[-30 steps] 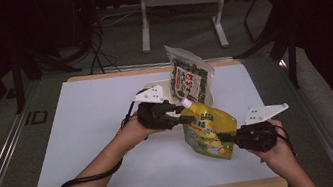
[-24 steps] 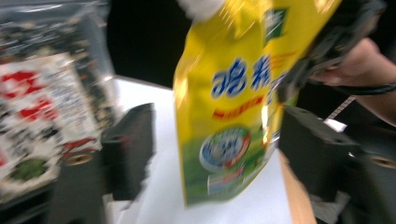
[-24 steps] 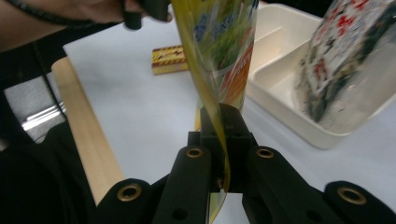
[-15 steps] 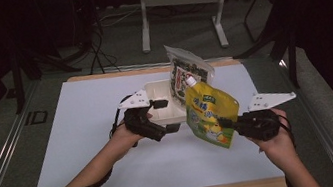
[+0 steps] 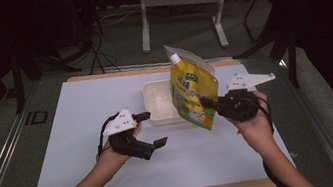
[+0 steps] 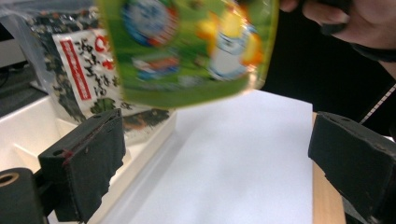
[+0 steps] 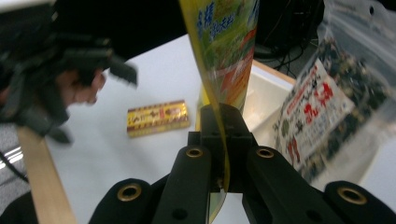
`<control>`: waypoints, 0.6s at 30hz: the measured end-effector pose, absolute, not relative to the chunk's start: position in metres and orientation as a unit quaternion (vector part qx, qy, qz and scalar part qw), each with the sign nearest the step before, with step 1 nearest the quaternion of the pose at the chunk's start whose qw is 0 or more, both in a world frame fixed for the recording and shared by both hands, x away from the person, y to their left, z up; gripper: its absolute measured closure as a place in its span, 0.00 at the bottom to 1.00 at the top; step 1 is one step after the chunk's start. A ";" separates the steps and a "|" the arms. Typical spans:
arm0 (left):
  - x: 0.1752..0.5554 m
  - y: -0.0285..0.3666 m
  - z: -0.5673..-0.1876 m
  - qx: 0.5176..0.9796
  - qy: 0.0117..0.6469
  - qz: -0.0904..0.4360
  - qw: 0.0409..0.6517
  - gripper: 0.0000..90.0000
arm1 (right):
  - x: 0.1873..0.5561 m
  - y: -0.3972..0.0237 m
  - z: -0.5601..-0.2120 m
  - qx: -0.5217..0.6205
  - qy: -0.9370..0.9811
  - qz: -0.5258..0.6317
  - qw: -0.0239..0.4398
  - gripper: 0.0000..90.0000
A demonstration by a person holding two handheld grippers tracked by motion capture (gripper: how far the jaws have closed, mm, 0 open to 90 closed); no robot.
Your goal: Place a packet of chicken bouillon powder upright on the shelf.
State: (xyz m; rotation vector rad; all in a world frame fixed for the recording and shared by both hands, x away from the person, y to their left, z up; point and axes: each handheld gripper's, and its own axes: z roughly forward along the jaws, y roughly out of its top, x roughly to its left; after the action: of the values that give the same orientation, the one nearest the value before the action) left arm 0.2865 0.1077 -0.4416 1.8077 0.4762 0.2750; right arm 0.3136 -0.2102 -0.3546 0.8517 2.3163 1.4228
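Pouch lifted over the tray by the right gripper; left gripper released and drawn clear.

Left gripper, near the table's front edge, has just been opening: jaws wide apart, nothing between them. The shallow white plastic tray sits mid-table. Right gripper is clamped on the edge of the yellow-green spouted foil pouch, hanging upright above the tray's right side. Advise lowering it squarely, bottom first. Obstruction: a clear seaweed-snack bag stands in the tray. A small yellow-brown packet lies on the table.
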 end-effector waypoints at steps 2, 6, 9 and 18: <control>0.282 0.109 -0.446 0.774 0.205 0.115 0.588 0.05 | 0.320 -0.203 -0.355 0.296 0.803 0.495 0.148 1.00; 0.275 0.110 -0.458 0.774 0.209 0.121 0.586 0.05 | 0.334 -0.188 -0.359 0.304 0.798 0.500 0.144 1.00; 0.271 0.111 -0.464 0.779 0.211 0.127 0.577 0.05 | 0.342 -0.177 -0.363 0.310 0.792 0.504 0.149 1.00; 0.260 0.118 -0.482 0.780 0.227 0.128 0.570 0.04 | 0.367 -0.152 -0.378 0.346 0.771 0.513 0.150 1.00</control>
State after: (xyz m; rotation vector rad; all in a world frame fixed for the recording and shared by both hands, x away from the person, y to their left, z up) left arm 0.2605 0.1180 -0.4825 1.8301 0.5328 0.3004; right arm 0.3669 -0.1522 -0.3782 0.9930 2.2155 1.4728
